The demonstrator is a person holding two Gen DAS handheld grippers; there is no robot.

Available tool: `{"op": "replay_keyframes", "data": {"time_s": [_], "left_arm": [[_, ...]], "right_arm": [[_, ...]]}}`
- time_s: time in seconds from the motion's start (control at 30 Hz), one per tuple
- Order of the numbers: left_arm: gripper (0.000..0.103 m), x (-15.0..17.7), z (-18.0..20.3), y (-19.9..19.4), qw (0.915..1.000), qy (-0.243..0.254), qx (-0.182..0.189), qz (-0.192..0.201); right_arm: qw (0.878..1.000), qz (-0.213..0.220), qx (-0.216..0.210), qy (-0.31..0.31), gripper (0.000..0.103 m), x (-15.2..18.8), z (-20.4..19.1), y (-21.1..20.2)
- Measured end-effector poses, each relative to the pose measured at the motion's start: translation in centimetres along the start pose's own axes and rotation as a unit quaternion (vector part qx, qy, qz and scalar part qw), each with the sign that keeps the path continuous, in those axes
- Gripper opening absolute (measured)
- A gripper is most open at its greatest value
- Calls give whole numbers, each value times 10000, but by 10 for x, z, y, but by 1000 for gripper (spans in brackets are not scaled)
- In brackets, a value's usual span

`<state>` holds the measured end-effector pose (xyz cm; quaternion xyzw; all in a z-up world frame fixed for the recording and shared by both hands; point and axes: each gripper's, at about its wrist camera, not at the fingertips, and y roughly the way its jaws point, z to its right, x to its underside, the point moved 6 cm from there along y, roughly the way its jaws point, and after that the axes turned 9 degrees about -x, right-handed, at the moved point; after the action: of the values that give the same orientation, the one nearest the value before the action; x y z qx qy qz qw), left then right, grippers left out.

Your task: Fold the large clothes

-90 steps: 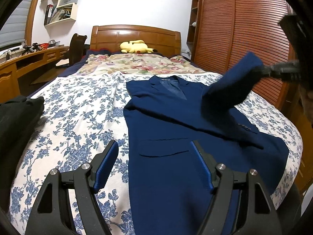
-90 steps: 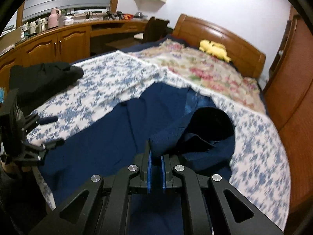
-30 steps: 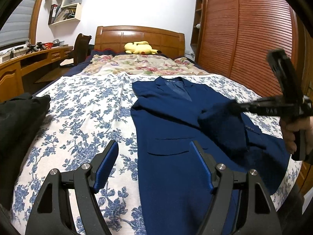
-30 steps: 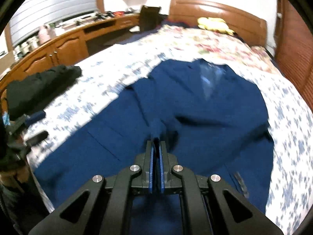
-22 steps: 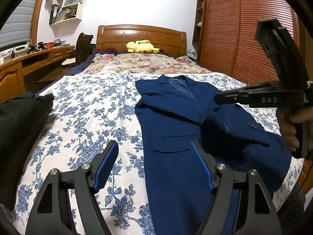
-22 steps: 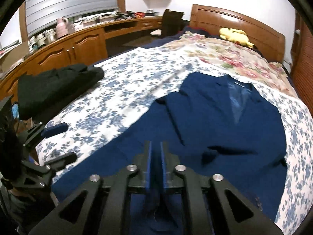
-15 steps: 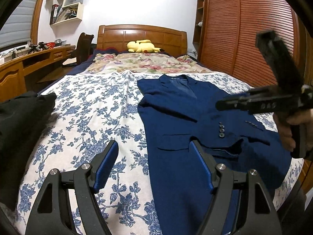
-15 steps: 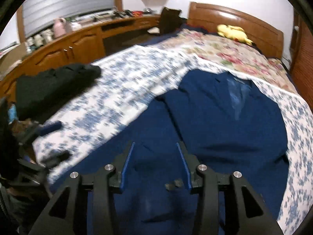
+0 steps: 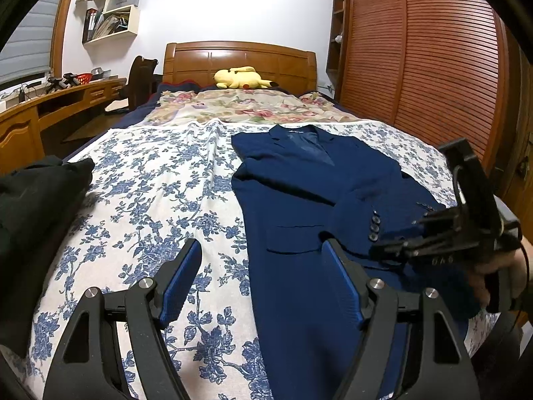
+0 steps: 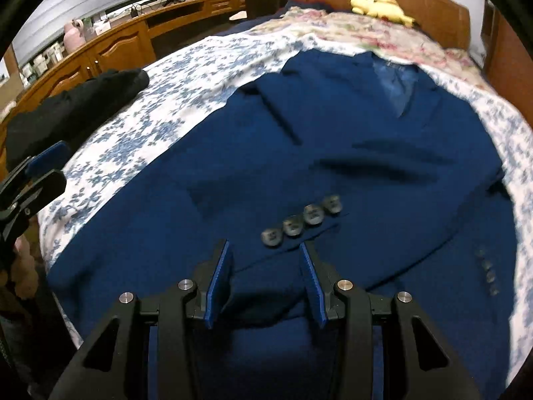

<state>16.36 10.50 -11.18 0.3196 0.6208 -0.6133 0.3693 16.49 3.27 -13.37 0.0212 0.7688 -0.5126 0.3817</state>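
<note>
Floral bedspread [image 9: 160,180] carries your navy jacket [image 10: 333,153], laid flat, sleeve folded across its front. Your right gripper [image 10: 265,275] has just opened, pinching nothing; left gripper [image 9: 263,276] spread, empty.

We see a bedroom with a plain white wall [image 9: 233,3] behind a carved wooden headboard [image 9: 240,60]. The bed's blue-flowered white cover [image 9: 156,186] fills the middle. Along the left runs a long wooden desk with panelled cupboard doors [image 10: 113,50], a dark chair [image 9: 141,80] drawn up to it, under a grey window blind [image 9: 25,43]. White wall shelves holding books [image 9: 110,16] hang above. Reddish slatted wardrobe doors [image 9: 416,66] line the right.
</note>
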Motion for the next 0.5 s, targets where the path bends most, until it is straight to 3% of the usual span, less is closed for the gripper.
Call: {"op": "replay_keyframes", "data": {"time_s": [0.3, 0.5], "left_arm": [[75, 0, -1, 0, 10000, -5, -16, -21], [75, 0, -2, -2, 10000, -8, -2, -13]], "right_arm": [[9981, 121, -594, -100, 44, -7, -12, 3], [9984, 370, -415, -48, 44, -1, 3, -21]]}}
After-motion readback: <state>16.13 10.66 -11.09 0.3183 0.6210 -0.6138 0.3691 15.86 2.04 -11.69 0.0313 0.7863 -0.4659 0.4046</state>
